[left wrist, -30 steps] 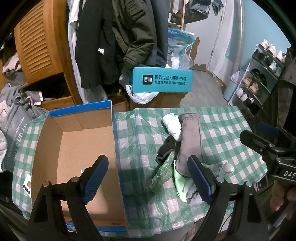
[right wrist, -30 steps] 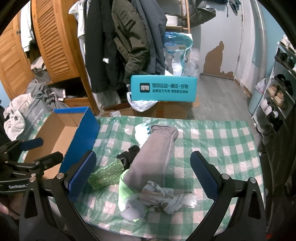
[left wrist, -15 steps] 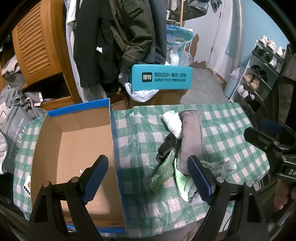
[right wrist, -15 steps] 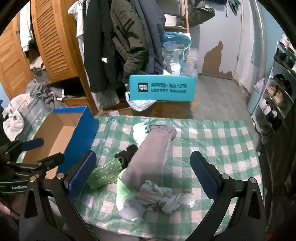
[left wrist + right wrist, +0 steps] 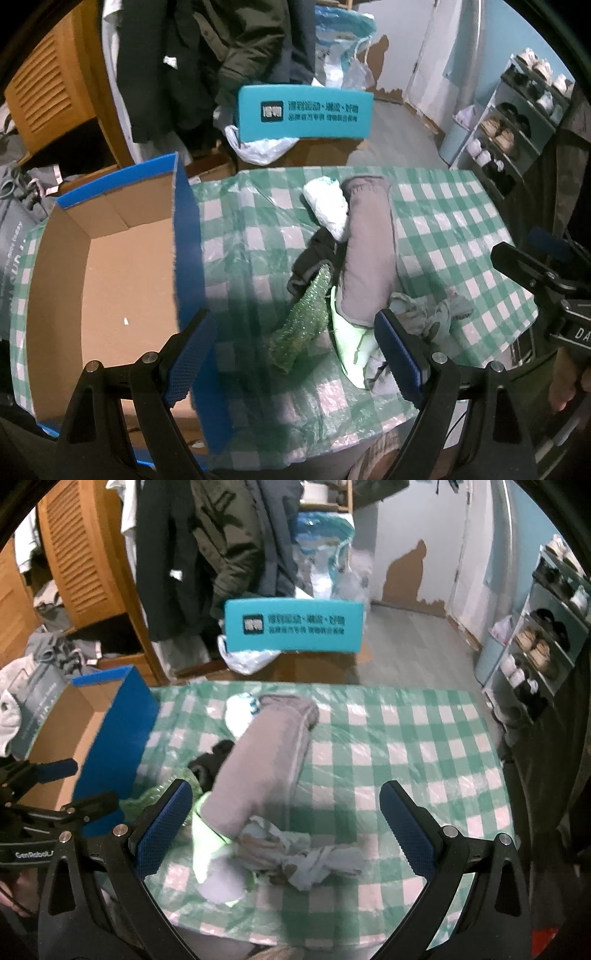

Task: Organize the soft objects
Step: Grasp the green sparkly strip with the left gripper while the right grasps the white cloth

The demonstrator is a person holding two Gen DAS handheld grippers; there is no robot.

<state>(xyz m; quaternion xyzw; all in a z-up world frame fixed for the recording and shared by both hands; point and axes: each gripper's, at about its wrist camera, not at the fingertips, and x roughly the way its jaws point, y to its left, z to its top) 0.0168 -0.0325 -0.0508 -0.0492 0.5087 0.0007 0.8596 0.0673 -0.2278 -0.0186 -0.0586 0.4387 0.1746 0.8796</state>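
Observation:
A pile of soft things lies on the green checked table (image 5: pixel 443 229): a rolled grey garment (image 5: pixel 369 251) (image 5: pixel 262 764), a white sock (image 5: pixel 327 205), a black cloth (image 5: pixel 312 262), a green sparkly piece (image 5: pixel 303 325), a light green sock (image 5: pixel 349 347) and a crumpled grey rag (image 5: pixel 303 856). An open cardboard box (image 5: pixel 110 295) with blue walls stands at the left. My left gripper (image 5: pixel 295 358) is open and empty above the green piece. My right gripper (image 5: pixel 286 830) is open and empty above the near end of the grey roll.
A teal box (image 5: pixel 303 110) stands beyond the table's far edge, with hanging coats (image 5: pixel 221 546) and a wooden louvred cabinet (image 5: pixel 77 561) behind. A shoe rack (image 5: pixel 517 125) is at the right. The table's near edge is close below both grippers.
Both grippers have moved forward and down toward the pile, which looks larger now. Both stay open. The clothes have not moved.

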